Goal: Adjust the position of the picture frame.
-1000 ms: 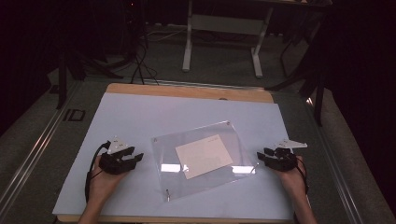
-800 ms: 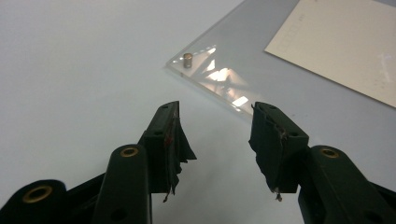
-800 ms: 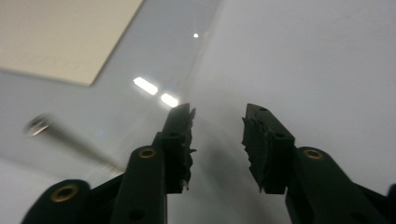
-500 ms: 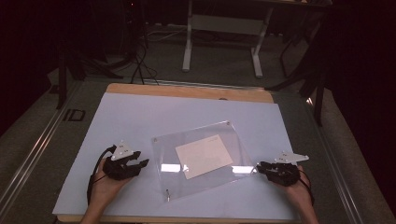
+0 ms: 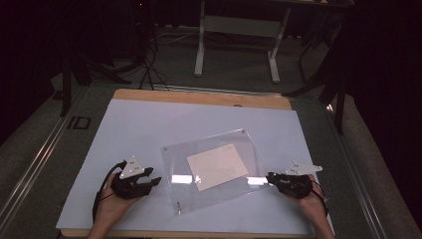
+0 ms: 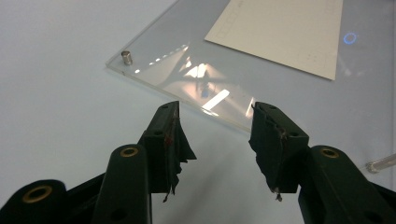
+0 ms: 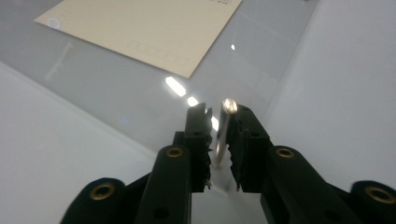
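Clear acrylic plate, rectangular and lying flat on the white table cover, turned askew to the table's edges, with a cream rectangular paper card under or within it near the middle. Small silver metal standoff pins at the corners: one at the near-left corner, seen also in the left gripper view; another at the far-right corner.

Left gripper, black with a grey three-cornered plate on top, held in the person's left hand just beside the plate's left edge, apart from it. Jaws spread wide in the left gripper view, nothing between them, pointing at the plate's near edge.

Right gripper, black too, held in the right hand at the plate's near-right corner. Jaws drawn close in the right gripper view, a short silver metal pin standing upright between them at the plate's corner. Whether the pads press the pin or leave a sliver of gap, impossible to tell.

Bare wooden table edge along the far side of the white cover.
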